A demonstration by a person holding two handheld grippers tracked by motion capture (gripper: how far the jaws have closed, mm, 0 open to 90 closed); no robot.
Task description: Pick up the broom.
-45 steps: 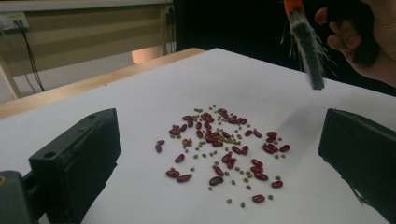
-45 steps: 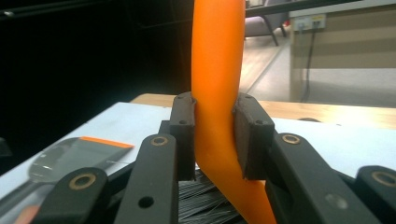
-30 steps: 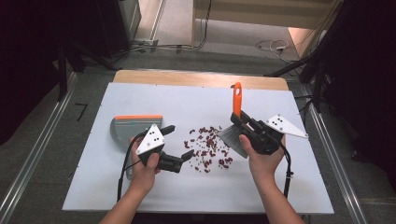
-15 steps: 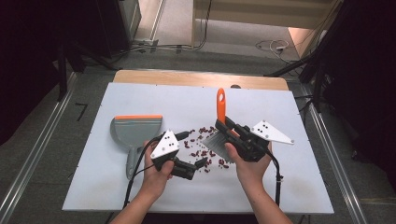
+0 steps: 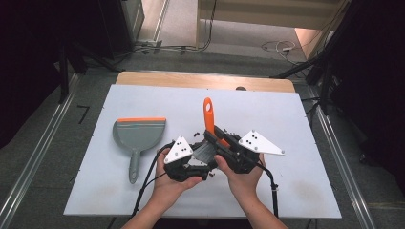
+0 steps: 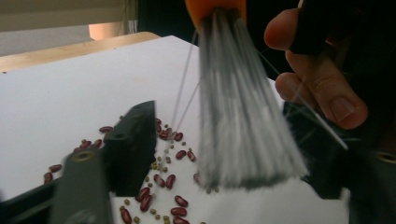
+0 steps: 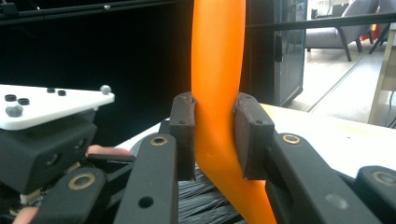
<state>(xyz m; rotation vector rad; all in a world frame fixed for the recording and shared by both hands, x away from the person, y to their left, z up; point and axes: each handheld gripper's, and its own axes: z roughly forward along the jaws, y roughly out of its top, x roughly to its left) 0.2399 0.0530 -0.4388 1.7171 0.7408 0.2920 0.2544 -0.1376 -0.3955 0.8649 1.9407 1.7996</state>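
Observation:
A brush with an orange handle (image 5: 208, 114) and grey bristles (image 5: 205, 152) stands upright over a scatter of red and green beans (image 6: 163, 182) on the white table (image 5: 286, 119). My right gripper (image 5: 216, 139) is shut on the handle (image 7: 217, 70), both pads pressed against it (image 7: 215, 135). From the left, my left gripper (image 5: 202, 170) comes in at the brush's foot. Its jaws have just been closing, and the bristles (image 6: 243, 116) hang between them with a gap still showing at the left jaw. A grey dustpan (image 5: 138, 136) with an orange lip lies to the left.
The table's wooden far edge (image 5: 205, 78) lies beyond the brush. Cables trail from both grippers toward the front edge. A hand's fingers (image 6: 322, 79) sit close behind the bristles. The dustpan's handle (image 5: 134, 167) points toward the front.
Both hands have drifted toward the front and left, bringing the brush onto the bean pile. The left gripper has closed in around the bristles and its jaws stand narrower.

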